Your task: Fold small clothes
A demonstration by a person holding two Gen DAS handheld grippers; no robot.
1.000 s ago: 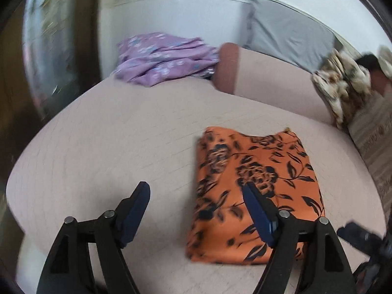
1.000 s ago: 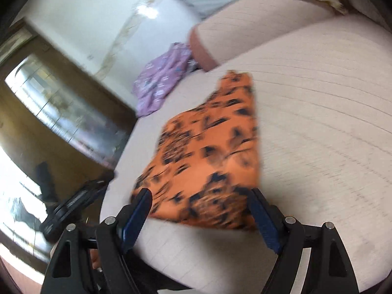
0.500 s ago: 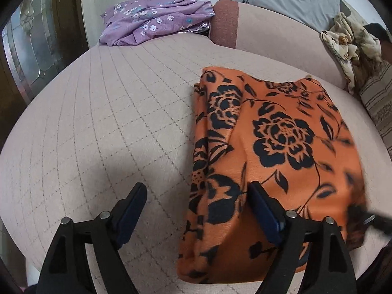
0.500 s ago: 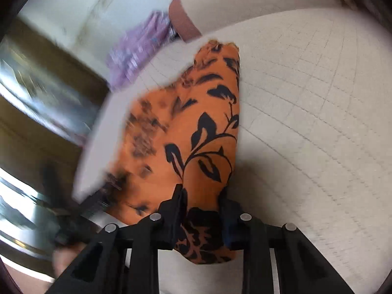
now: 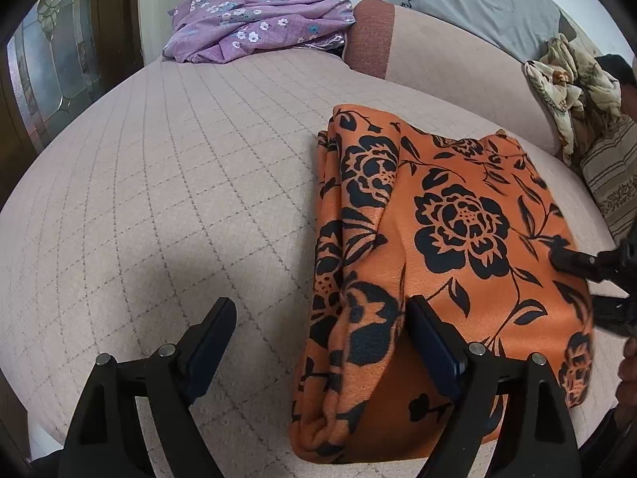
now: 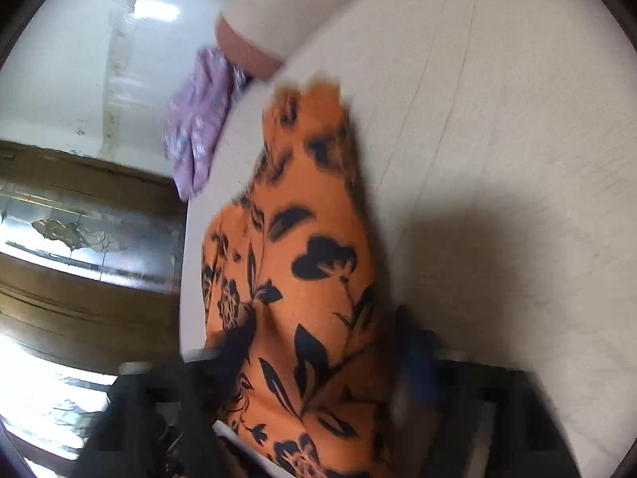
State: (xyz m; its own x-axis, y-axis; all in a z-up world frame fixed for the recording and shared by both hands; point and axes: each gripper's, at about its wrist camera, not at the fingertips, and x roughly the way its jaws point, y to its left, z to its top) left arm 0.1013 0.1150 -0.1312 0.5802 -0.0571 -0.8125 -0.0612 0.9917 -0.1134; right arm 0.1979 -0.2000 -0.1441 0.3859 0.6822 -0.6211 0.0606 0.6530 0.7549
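On the far left is a dark wooden door (image 5: 59, 63) with patterned glass. Next to it, at the back of the bed (image 5: 167, 183), lies a crumpled purple cloth (image 5: 254, 20) with small flowers. The bed has a pale pink cover with a grid of thin lines.

Your left gripper (image 5: 318, 338) hangs low over the near part of the bed, and its jaws are wide apart. The left finger is over bare cover. The right finger sits against the orange cloth (image 5: 438, 239), so the folded left edge of the cloth lies between the two fingers — nothing is squeezed.

The orange cloth has black flowers and lies folded on the bed, right of the middle, with thick rolled layers along its left side.

Your right gripper (image 6: 330, 362) is at the right edge of the cloth. Its own view is blurry, but the cloth runs between the two fingers. Its jaws have just been opening a bit, and you cannot tell if they press the cloth.

Further right, a grey pillow (image 5: 477, 4) leans on the wall, and a cream flowered cloth (image 5: 569, 79) is bunched in the corner.
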